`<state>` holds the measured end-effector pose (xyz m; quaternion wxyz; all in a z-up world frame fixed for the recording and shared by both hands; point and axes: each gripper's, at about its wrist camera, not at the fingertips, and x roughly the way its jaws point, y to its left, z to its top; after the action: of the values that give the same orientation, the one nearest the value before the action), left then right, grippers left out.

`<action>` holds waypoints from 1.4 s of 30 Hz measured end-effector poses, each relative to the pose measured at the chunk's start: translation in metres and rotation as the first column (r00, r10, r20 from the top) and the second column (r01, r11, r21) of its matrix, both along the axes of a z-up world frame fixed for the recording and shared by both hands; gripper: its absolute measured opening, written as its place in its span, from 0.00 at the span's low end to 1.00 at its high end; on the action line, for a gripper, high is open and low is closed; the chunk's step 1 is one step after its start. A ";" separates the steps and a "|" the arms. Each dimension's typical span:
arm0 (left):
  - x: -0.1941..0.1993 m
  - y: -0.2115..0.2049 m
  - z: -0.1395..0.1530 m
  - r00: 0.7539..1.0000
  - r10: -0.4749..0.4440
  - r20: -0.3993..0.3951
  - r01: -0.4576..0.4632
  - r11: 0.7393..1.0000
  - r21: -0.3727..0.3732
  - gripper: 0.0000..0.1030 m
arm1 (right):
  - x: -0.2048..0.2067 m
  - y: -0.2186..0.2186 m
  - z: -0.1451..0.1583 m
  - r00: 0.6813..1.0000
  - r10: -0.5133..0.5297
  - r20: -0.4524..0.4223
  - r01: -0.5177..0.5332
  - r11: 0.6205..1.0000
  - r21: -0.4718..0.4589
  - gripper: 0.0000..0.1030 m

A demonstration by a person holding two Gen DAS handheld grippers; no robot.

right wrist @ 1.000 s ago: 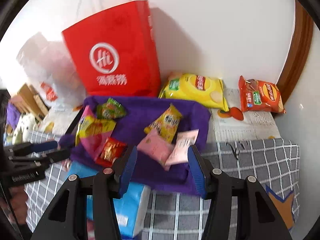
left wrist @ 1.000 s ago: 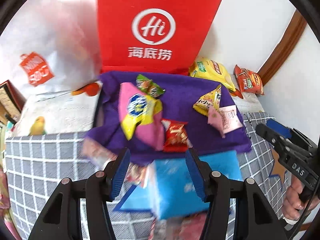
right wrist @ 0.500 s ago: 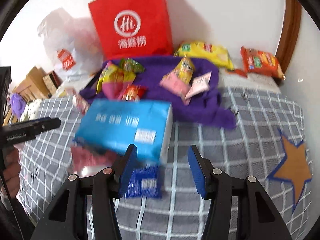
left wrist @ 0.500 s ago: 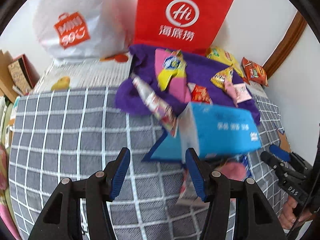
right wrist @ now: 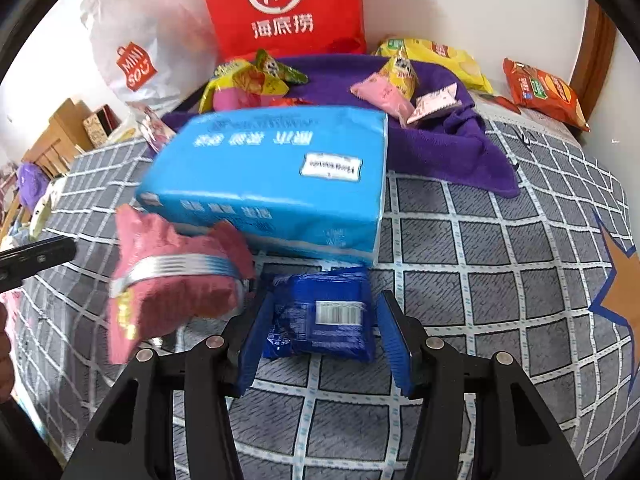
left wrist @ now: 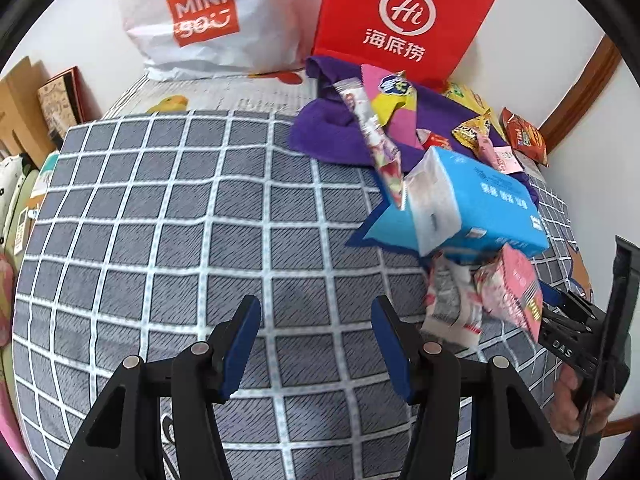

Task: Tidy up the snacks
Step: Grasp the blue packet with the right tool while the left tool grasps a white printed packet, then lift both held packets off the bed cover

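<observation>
Several snack packets lie on a purple towel (right wrist: 452,144) at the far side of a grey checked bed cover (left wrist: 180,220). A big blue tissue pack (right wrist: 276,184) lies in front of the towel; it also shows in the left wrist view (left wrist: 480,204). A dark blue snack packet (right wrist: 324,316) lies between the open jaws of my right gripper (right wrist: 324,336), apart from both pads. A pink snack bag (right wrist: 176,276) lies to its left, also in the left wrist view (left wrist: 516,292). My left gripper (left wrist: 316,344) is open and empty over bare cover.
A red paper bag (left wrist: 400,20) and a white Miniso bag (left wrist: 204,20) stand against the back wall. A yellow chip bag (right wrist: 436,56) and an orange chip bag (right wrist: 544,92) lie at the back right. Boxes (left wrist: 40,108) stand left of the bed.
Both grippers have pulled back from the towel toward the near side. The right gripper now straddles the dark blue packet. The left has swung left over bare cover.
</observation>
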<state>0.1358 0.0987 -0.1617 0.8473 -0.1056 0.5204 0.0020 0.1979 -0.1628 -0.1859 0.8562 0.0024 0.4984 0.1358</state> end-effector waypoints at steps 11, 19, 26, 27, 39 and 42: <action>0.001 -0.026 -0.005 0.997 -0.072 0.026 0.072 0.997 -0.023 0.53 | -0.007 0.007 -0.003 0.996 0.056 0.074 -0.050 0.995 -0.083 0.45; 0.015 -0.075 -0.013 0.984 -0.174 0.038 0.175 0.984 -0.032 0.57 | -0.032 -0.041 -0.003 0.990 -0.049 0.132 0.056 0.997 -0.050 0.45; 0.026 -0.113 -0.028 0.977 -0.212 0.031 0.212 0.977 0.005 0.64 | -0.032 -0.046 -0.014 0.989 -0.069 0.129 0.075 0.996 -0.039 0.45; 0.028 -0.117 -0.029 0.976 -0.215 0.032 0.214 0.977 0.025 0.63 | -0.032 -0.045 -0.014 0.989 -0.068 0.131 0.075 0.996 -0.043 0.45; 0.002 -0.115 -0.025 0.976 -0.204 0.078 0.185 0.962 0.202 0.56 | -0.032 -0.048 -0.015 0.990 -0.069 0.125 0.073 0.997 -0.022 0.46; -0.008 -0.098 -0.020 0.980 -0.173 0.098 0.144 0.958 0.248 0.56 | -0.032 -0.048 -0.015 0.990 -0.069 0.125 0.073 0.997 -0.021 0.46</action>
<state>0.1282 0.0009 -0.1818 0.8808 0.0398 0.4717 -0.0093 0.1660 -0.2113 -0.2014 0.8899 0.0007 0.4454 0.0988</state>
